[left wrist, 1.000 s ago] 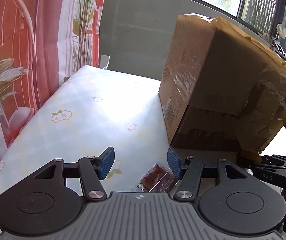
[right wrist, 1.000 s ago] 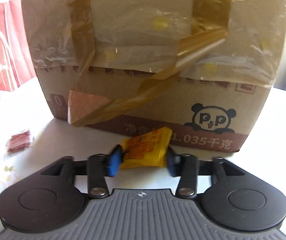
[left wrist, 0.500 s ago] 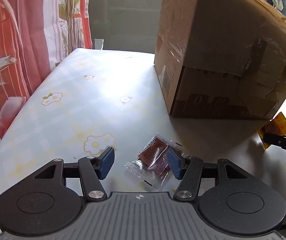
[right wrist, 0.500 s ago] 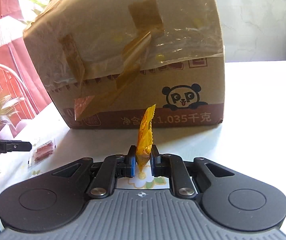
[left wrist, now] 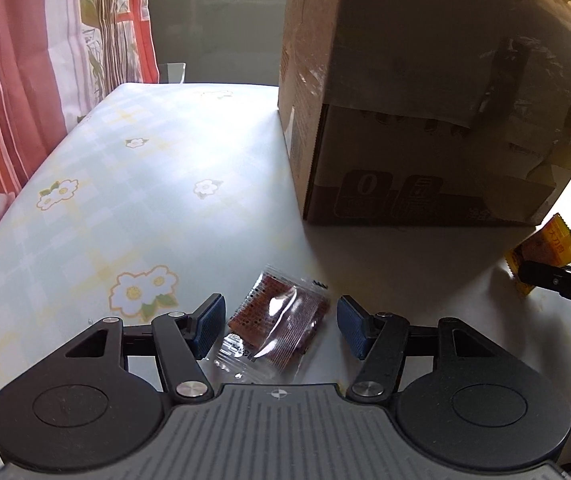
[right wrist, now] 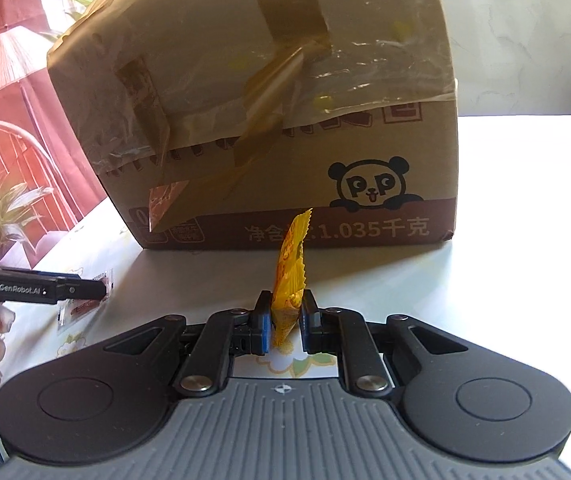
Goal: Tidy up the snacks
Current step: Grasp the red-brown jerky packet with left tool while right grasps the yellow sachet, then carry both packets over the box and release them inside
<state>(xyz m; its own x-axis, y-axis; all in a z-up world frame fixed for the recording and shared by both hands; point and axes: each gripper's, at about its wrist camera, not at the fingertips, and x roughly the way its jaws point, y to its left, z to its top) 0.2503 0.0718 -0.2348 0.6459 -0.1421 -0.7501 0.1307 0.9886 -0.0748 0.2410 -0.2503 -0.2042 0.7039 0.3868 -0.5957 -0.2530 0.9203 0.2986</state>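
Tongs [right wrist: 283,326] hide yellow packet's [right wrist: 291,264] base.

The tablecloth [left wrist: 133,200] is showing a pale blue-and-yellow check dotted with white flowers on green leaves. The clear-wrapped snack [left wrist: 275,320] is glinting reddish brown with dark speckles. The yellow packet [right wrist: 291,272] is glowing orange-yellow. The cardboard box [right wrist: 269,120] is wearing tan, a dark brown band and a black panda print. The curtain [left wrist: 25,80] is hanging red with white stripes.
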